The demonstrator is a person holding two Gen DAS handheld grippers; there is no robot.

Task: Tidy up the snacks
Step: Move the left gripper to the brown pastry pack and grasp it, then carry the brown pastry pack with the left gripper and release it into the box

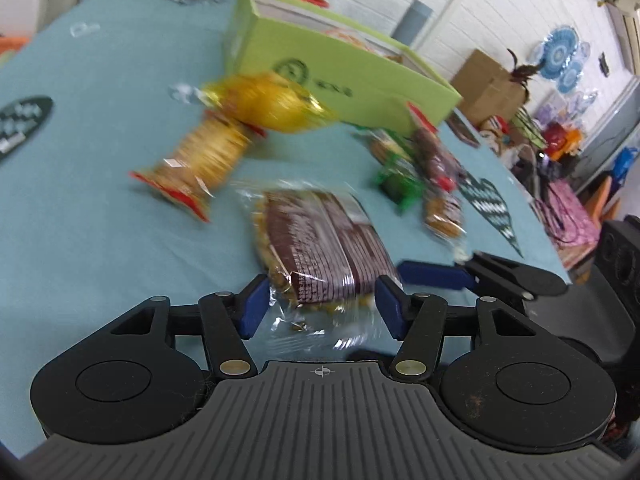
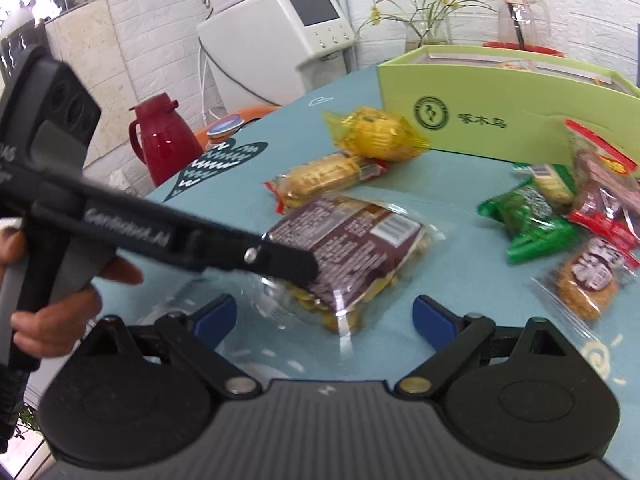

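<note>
Brown snack packet (image 1: 324,248) lies lower centre of frame on the teal table (image 1: 80,208), between the left gripper (image 1: 320,304) pads – contact unclear (blur), so grip undecided. Right gripper (image 2: 324,316) spread, empty. Close squarely across the packet's width. Long axis runs lower left to upper right in the right view, toward the green box (image 2: 500,120).

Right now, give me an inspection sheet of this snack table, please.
Surface: teal tablecloth, dark heart prints.
Job's things: brown snack pack; green box open behind; yellow pack, cracker roll, green pack loose.
Clutter: glass pitcher, flower vase.
Grippers: left gripper jaws at the brown pack's near end, grip unclear; right gripper open, empty.
Cables: white cords by the dispenser.
Surroundings: red thermos, brick wall.
</note>
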